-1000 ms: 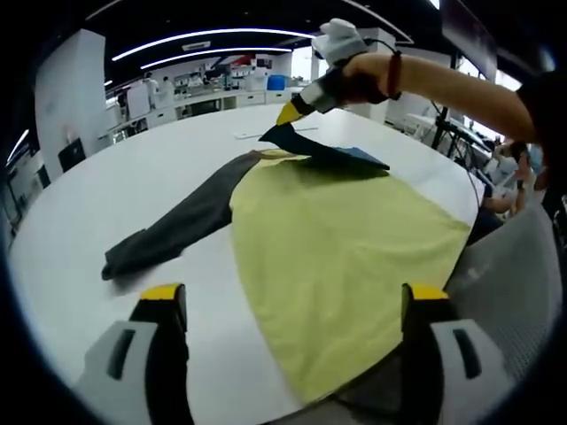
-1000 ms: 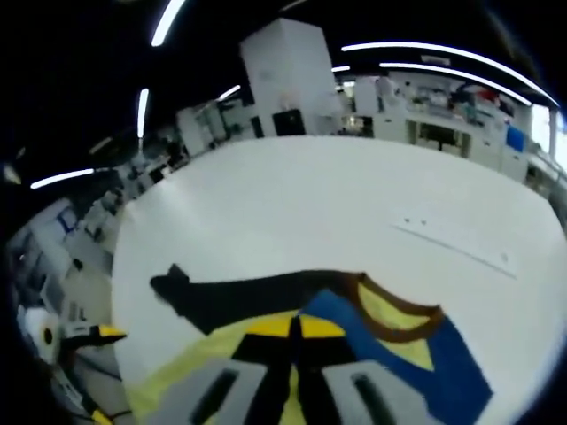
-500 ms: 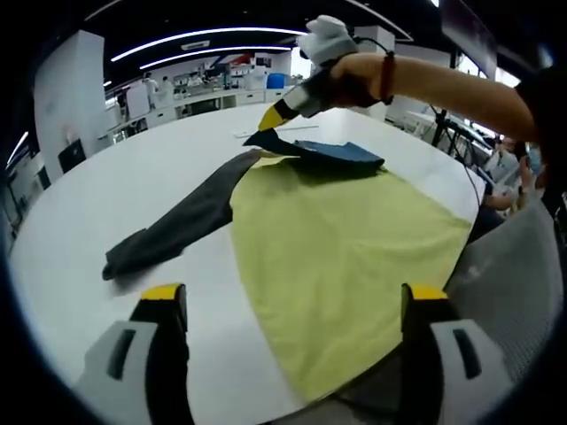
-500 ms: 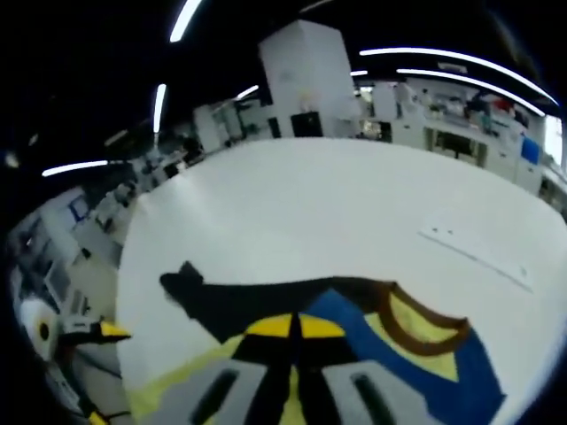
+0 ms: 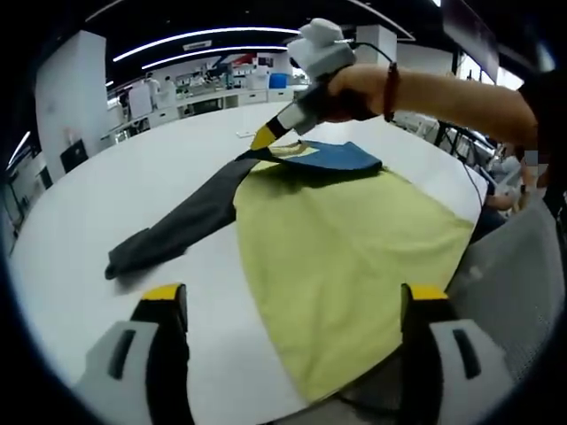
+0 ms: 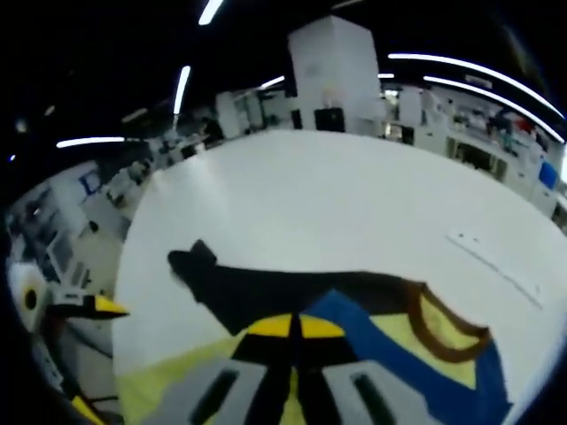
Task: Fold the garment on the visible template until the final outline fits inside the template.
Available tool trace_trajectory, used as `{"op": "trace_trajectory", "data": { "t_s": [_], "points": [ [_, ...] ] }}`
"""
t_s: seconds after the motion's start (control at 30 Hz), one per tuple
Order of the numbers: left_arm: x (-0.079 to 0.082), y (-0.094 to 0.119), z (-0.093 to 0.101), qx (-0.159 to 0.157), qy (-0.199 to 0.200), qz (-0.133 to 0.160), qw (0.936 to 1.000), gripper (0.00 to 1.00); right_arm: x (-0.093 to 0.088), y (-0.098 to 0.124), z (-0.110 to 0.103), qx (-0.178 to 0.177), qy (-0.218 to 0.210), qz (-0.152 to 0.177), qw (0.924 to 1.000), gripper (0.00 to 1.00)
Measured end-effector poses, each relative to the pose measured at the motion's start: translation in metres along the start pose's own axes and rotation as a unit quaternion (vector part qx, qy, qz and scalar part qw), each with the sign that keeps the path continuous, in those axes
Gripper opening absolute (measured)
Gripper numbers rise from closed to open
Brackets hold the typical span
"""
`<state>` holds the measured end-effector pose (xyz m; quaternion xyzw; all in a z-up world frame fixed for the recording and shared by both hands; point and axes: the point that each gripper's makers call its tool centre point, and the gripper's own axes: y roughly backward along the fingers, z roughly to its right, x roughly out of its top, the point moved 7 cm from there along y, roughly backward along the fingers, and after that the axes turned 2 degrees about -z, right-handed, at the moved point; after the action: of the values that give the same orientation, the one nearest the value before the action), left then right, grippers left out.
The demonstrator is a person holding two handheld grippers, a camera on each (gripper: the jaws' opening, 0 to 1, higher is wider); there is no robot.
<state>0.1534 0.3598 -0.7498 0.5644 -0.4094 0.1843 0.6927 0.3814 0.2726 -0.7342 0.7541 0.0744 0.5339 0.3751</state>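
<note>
One garment (image 5: 345,257), yellow-bodied with a blue shoulder panel and a brown collar, lies spread on the white tabletop (image 5: 133,190), just ahead of the left tool (image 5: 288,305), whose jaws stand wide apart and grip nothing. Its one dark sleeve (image 5: 182,221) stretches away to that tool's left. The right tool (image 6: 297,328) has its jaws pressed together on the blue shoulder edge by the collar (image 6: 443,332), at the garment's far end.
</note>
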Motion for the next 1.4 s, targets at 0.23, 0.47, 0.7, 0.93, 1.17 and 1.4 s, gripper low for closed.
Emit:
{"op": "trace_trajectory", "data": {
  "t_s": [0.23, 0.47, 0.7, 0.93, 1.17, 1.4],
  "points": [
    [0.0, 0.001, -0.001, 0.003, 0.002, 0.001, 1.0, 0.97, -0.006, -0.011, -0.003, -0.003, 0.0, -0.006, 1.0, 0.0],
    [0.0, 0.001, -0.002, 0.006, 0.001, 0.001, 1.0, 0.98, -0.014, -0.02, -0.007, 0.003, 0.0, -0.005, 1.0, 0.0],
    [-0.001, 0.001, -0.002, 0.008, 0.0, 0.0, 1.0, 0.99, -0.029, -0.023, -0.007, 0.005, -0.006, -0.019, 0.9998, 0.26],
    [-0.001, 0.0, -0.002, 0.009, -0.004, -0.001, 0.9999, 0.99, -0.036, -0.011, -0.003, -0.003, 0.011, -0.013, 0.9999, 0.58],
    [-0.001, 0.001, -0.003, 0.01, 0.001, 0.002, 0.9999, 0.99, -0.046, 0.007, 0.005, -0.016, 0.01, -0.008, 0.9998, 0.72],
    [-0.001, 0.002, -0.004, 0.014, 0.002, 0.002, 0.9999, 0.99, -0.053, 0.029, 0.023, -0.035, 0.01, 0.0, 0.9993, 0.81]
  ]
}}
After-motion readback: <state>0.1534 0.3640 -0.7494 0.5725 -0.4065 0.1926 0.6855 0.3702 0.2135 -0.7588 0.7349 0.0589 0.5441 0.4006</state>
